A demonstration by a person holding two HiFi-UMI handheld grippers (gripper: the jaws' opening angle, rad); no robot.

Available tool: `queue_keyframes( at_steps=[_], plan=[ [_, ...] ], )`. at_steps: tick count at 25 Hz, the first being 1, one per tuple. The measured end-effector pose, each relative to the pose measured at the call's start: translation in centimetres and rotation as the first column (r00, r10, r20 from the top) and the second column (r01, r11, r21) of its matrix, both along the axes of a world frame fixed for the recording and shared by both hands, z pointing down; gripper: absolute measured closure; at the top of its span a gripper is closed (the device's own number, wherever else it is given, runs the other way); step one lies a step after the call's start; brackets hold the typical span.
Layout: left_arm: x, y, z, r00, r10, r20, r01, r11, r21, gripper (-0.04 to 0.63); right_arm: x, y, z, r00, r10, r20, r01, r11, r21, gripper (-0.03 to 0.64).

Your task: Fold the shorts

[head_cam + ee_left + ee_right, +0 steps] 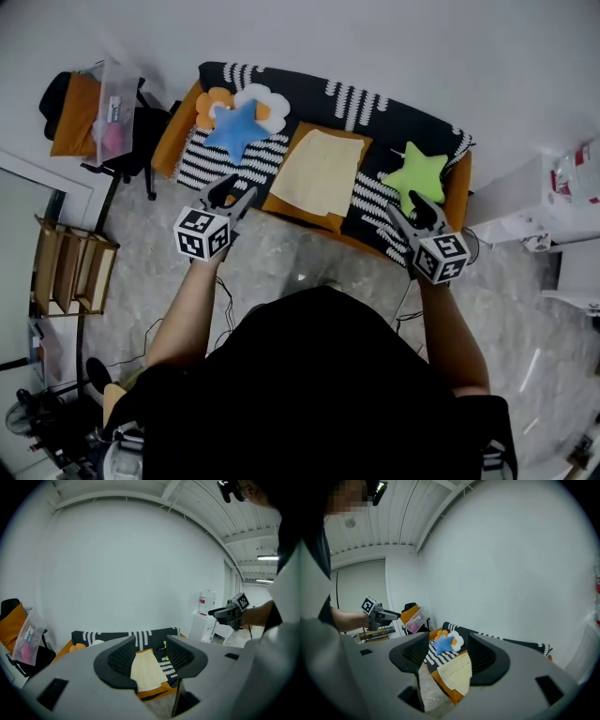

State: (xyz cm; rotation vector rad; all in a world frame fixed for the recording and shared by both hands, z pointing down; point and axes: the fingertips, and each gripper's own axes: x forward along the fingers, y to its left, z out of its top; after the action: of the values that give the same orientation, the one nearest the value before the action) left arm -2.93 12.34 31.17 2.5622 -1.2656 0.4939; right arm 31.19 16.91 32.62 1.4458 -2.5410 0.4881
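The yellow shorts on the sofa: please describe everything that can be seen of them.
The shorts are pale yellow, seemingly thin soft cloth. They lie flat and spread out, narrower at the wall side, on an orange cushion in the middle of the sofa, between the blue star pillow and the green star pillow. Waistband and leg split cannot be made out. The left gripper and the right gripper, both open, do not touch them.

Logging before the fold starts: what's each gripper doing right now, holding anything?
Left gripper: open, holding nothing.
Right gripper: open, holding nothing.
Shorts: flat on the sofa, untouched.
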Motion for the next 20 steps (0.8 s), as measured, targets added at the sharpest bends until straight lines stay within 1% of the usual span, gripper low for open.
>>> queue_keyframes(
  at_steps=[11,20],
  plan=[
    [2.8,-0.9,-0.2,0.999,-0.036,0.017,0.036,0.999,0.004,0.370,3.1,-1.9,0.2,0.999,-0.037,0.013,0.037,0.999,0.005,0.345],
    [4.8,-0.6,0.2,1.000,-0.025,0.017,0.025,1.000,-0.009,0.367,4.7,-1.8,0.6,0.999,-0.032,0.026,0.032,0.999,-0.001,0.342]
  ],
)
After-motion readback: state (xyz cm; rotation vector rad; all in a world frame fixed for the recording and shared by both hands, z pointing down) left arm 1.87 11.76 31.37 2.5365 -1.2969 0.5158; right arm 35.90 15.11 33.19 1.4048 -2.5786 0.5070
